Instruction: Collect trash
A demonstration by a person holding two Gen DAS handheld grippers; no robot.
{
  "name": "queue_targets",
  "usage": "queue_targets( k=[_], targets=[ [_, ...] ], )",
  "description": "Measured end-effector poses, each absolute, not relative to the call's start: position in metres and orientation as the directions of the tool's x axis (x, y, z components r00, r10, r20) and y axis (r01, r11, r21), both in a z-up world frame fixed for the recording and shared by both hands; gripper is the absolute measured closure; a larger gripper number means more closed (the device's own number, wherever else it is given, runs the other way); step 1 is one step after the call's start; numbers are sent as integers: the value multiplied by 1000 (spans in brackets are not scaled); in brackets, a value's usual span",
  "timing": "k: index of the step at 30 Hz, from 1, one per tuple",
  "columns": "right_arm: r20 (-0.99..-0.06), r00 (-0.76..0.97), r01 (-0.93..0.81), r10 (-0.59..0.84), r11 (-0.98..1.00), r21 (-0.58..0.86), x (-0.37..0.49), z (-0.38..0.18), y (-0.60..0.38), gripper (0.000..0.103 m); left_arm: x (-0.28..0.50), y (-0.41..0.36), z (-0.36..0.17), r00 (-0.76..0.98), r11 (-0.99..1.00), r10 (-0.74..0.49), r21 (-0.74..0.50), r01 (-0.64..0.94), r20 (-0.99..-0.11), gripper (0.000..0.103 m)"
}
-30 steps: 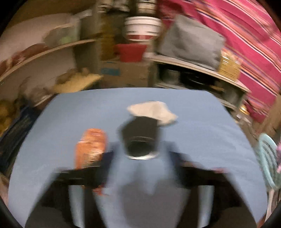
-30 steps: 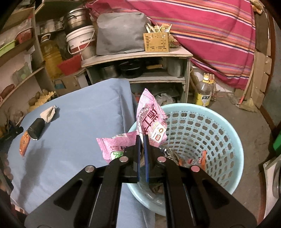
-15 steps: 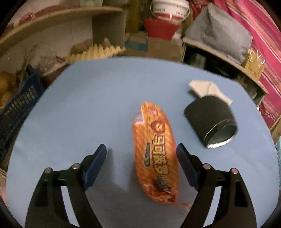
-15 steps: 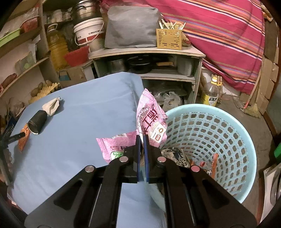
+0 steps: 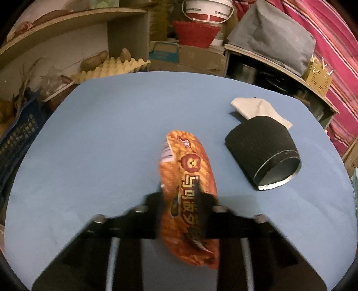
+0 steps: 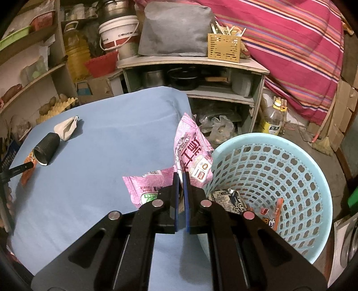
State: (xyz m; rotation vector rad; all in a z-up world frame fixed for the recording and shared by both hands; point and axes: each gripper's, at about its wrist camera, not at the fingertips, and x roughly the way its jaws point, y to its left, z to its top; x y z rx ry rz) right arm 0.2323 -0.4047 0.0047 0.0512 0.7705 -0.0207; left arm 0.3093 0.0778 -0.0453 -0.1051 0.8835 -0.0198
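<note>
On the blue table (image 5: 94,138), the left gripper (image 5: 179,192) is pinching the near half of an orange snack wrapper (image 5: 185,179), its fingers pressing in on both sides of the crinkled film. Just right of the wrapper, a black cup (image 5: 261,154) is lying on its side with its open mouth facing near-right, and a crumpled white tissue (image 5: 257,109) is touching its far end. Beyond the far table edge, an egg tray (image 5: 111,69) with potatoes is sitting beside a red basin (image 5: 197,33) and a white bucket (image 5: 208,11).

Over at the right edge of the table, the right gripper (image 6: 180,179) is squeezing a pink snack bag (image 6: 190,156) between its blue pads, pressed nearly together, the bag standing up against the rim of a light-blue perforated basket (image 6: 302,165). The basket is standing on the floor and is holding a silver-and-black wrapper (image 6: 228,199) and some small orange and red scraps (image 6: 277,210). Behind it, a yellow-capped bottle (image 6: 273,120) is standing by a grey shelf unit (image 6: 201,65).
</note>
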Motion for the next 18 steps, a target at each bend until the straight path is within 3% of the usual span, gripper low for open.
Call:
queue_targets(
  k=[6,18],
  targets=[
    [-689,725,41,3,998,47,230,7,-408,98,303,69,-32,658,997,-60,-83,-3,-751,100],
    [-651,759,48,29,994,101,213,23,-425,98,260,23,43,786,999,-40,-14,40,-617,100]
  ],
)
